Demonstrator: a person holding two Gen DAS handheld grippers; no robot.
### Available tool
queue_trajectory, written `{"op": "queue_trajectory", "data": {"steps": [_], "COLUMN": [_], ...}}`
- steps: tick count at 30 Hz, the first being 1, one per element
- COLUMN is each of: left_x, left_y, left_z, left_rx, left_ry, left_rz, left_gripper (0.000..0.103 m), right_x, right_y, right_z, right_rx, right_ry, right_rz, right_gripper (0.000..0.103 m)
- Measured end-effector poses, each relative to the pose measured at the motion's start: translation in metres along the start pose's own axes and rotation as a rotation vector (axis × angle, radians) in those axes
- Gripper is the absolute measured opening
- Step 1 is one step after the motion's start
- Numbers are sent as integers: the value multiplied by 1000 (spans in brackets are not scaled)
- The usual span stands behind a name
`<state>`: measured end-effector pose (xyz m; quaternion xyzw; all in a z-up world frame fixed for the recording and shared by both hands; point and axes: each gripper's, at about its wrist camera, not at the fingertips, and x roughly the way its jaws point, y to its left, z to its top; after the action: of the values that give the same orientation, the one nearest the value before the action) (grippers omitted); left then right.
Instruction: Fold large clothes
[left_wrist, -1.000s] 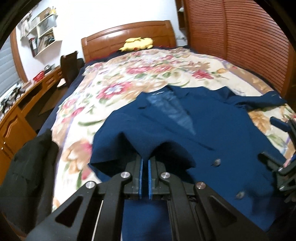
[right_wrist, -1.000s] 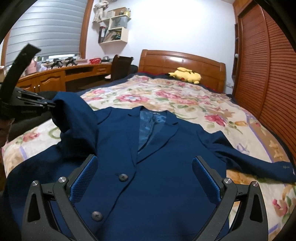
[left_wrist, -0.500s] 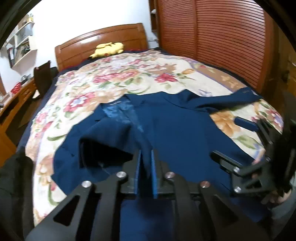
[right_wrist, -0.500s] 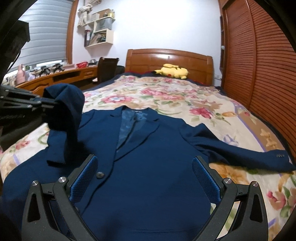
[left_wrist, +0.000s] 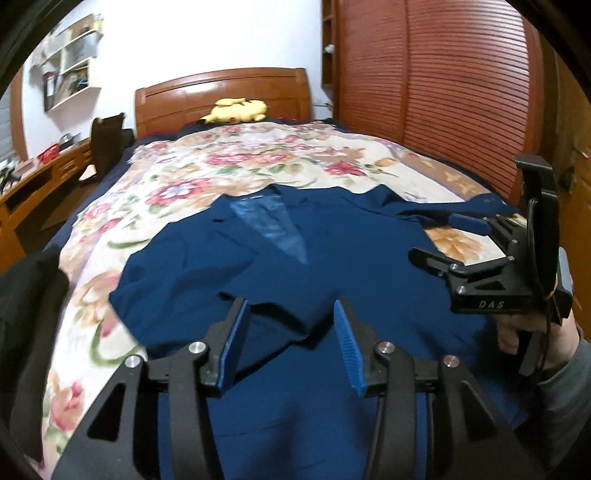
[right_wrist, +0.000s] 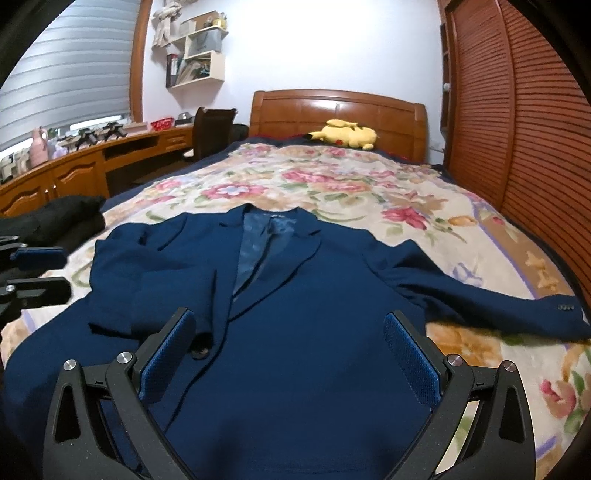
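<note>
A navy blue jacket (left_wrist: 351, 258) (right_wrist: 314, 295) lies face up on the bed, collar toward the headboard. Its left sleeve (right_wrist: 147, 266) is folded in over the chest, and the sleeve's end (left_wrist: 284, 317) rests slack on the jacket front between the spreading blue pads of my left gripper (left_wrist: 291, 332). The jaws are opening and the pads do not press the cloth. That gripper also shows at the left edge of the right wrist view (right_wrist: 37, 273). The other sleeve (right_wrist: 498, 306) stretches out to the right. My right gripper (right_wrist: 290, 350) (left_wrist: 443, 240) hovers open over the jacket's lower front, empty.
The flowered bedspread (right_wrist: 332, 184) covers the bed, with a yellow plush toy (right_wrist: 343, 134) by the wooden headboard. A black garment (right_wrist: 55, 218) lies at the bed's left edge. A desk (right_wrist: 92, 162) and chair (right_wrist: 210, 129) stand left; slatted wardrobe doors (right_wrist: 535, 147) run along the right.
My left gripper, shut on the sleeve end, carried it right over the jacket front, then opened; the sleeve now lies flat there. The right gripper stayed open and nearly still.
</note>
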<state>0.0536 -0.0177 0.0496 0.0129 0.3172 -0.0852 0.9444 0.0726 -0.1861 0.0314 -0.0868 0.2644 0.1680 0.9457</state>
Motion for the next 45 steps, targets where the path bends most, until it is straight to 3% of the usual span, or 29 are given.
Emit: {"op": "queue_trajectory", "data": {"steps": [13, 22, 28, 31, 33, 35, 36, 45], "left_x": [-5, -13, -13, -12, -13, -12, -12, -20], "left_y": [49, 65, 69, 69, 68, 67, 67, 63], "left_z": [-34, -46, -52, -53, -53, -53, -54, -52], "left_rx": [-63, -86, -87, -84, -80, -77, -77, -70], "left_ry": [-22, -26, -19, -19, -21, -22, -21, -37], "left_rz": [54, 66, 86, 85, 86, 87, 87, 95], "left_gripper": [46, 46, 46, 46, 46, 46, 46, 46], "right_x": [40, 75, 91, 101, 100, 93, 90, 49], "right_y": [44, 89, 113, 116, 111, 105, 104, 68], "right_z": [4, 0, -10, -16, -15, -12, -11, 9], "right_rx": [-82, -186, -261, -271, -249, -227, -219, -72], "right_ry": [62, 144, 207, 253, 245, 217, 204, 54], "right_rz": [83, 237, 282, 256, 274, 292, 297, 226], "right_gripper": [100, 89, 81, 60, 36, 23, 7, 3]}}
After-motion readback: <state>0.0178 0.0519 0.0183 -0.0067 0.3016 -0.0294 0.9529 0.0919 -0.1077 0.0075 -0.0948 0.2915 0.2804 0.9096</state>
